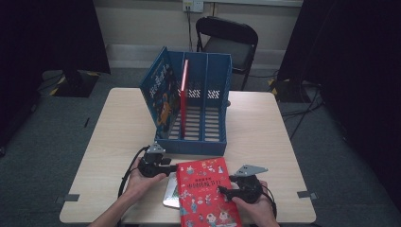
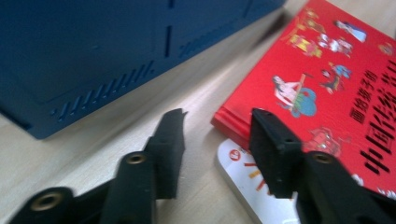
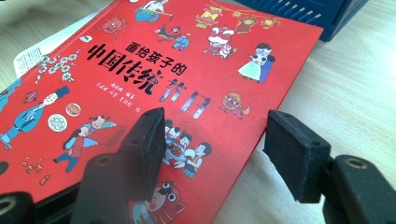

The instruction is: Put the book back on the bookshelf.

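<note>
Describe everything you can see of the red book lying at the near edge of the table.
The red book is a glossy hardcover with cartoon figures and black Chinese title characters. It lies flat and closed, cover up, in front of the blue file rack, partly over a white book. The open left gripper straddles one corner; the open right gripper straddles its side edge.

The left gripper [image 2: 215,128] holds its jaws apart around the near corner of the red picture book [image 2: 327,88], which lies on a white book [image 2: 243,175], with the blue file rack [image 2: 102,51] just beyond that corner.
</note>
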Available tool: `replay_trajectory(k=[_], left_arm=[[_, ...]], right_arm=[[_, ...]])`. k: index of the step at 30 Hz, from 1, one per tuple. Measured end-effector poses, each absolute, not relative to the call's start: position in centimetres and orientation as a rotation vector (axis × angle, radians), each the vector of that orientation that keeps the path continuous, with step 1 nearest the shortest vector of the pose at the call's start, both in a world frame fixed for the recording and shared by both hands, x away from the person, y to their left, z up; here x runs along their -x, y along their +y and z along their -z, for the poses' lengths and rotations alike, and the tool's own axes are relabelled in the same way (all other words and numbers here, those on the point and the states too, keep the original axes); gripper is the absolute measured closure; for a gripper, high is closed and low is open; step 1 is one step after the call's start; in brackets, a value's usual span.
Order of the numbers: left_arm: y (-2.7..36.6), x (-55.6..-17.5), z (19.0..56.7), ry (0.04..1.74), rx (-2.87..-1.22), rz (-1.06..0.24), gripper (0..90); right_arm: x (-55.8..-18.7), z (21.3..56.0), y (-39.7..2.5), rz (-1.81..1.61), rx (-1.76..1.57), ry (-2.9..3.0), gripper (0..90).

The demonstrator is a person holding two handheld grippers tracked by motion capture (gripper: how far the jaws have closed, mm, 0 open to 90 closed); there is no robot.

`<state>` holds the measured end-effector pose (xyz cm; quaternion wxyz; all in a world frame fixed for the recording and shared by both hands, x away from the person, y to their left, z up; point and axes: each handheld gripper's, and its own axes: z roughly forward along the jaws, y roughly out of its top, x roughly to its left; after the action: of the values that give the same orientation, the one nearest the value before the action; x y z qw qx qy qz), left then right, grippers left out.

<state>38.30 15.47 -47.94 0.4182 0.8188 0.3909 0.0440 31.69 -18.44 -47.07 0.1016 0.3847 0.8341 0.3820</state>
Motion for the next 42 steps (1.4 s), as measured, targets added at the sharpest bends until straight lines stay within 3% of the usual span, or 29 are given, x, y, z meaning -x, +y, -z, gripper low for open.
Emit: replay_trajectory(k=[8,15,21,32,42], left_arm=[[14.5,-34.6,47.3,0.866,-2.106,-0.018,42.0],[12.9,-34.2,47.8,0.845,-2.141,0.0,30.0],[11.8,-34.8,47.9,0.84,-2.137,-0.021,29.5],[11.3,-35.4,48.4,0.816,-2.091,-0.055,33.3],[11.4,-35.1,48.5,0.803,-2.087,-0.044,28.3]], right_arm=[[-31.7,47.1,-18.5,-1.136,-1.133,2.459,37.5],[-31.6,47.2,-18.3,-1.143,-1.113,2.452,34.1],[-32.1,47.5,-18.6,-1.143,-1.151,2.451,23.7],[-32.5,47.7,-19.3,-1.145,-1.238,2.412,21.8],[-32.5,47.9,-19.7,-1.183,-1.286,2.432,21.3]])
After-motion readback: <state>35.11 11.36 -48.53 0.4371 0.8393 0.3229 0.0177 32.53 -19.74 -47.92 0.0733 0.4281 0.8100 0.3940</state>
